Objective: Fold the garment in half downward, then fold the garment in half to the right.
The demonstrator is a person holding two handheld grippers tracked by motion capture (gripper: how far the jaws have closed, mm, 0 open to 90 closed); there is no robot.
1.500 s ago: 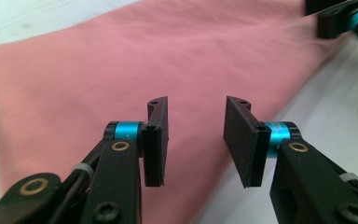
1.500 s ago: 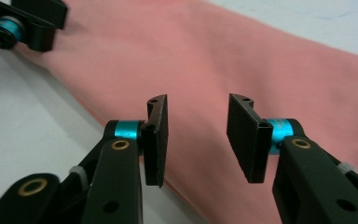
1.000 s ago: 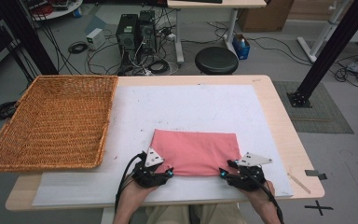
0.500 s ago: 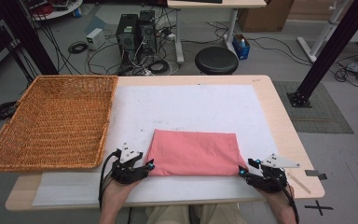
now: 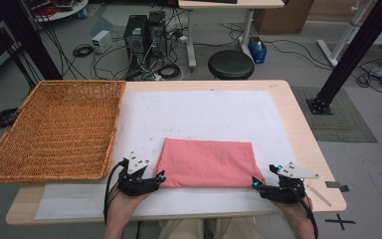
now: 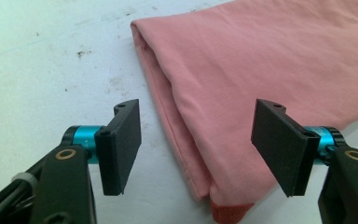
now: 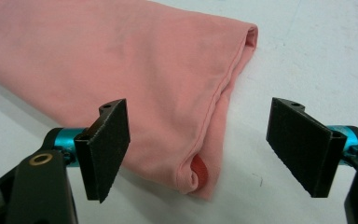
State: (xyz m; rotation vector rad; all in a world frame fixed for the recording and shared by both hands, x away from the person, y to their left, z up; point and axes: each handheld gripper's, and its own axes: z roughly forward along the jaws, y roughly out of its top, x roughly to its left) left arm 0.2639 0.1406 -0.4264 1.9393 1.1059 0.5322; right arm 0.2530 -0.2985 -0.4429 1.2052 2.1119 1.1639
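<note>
Cables, computer towers and a black stool (image 5: 231, 63) clutter the floor behind the table (image 5: 298, 124), where a white sheet (image 5: 204, 114) covers most of the top and a wicker basket (image 5: 54, 129) sits at its left end. On the sheet's near half lies a folded pink cloth (image 5: 209, 163). Both forearms come in low over the near edge, hands flat to the sheet. The left gripper (image 5: 159, 177) points at the cloth's near left corner, the right gripper (image 5: 256, 184) at its near right corner. Each stands wide open, its jaws straddling that corner without pinching it, as the gripper views show (image 6: 196, 144) (image 7: 198, 144). Half a second ago the left gripper sat farther from the cloth, toward the basket, and the right one farther out on the other side; both have since closed in on the corners. The cloth has not moved.
</note>
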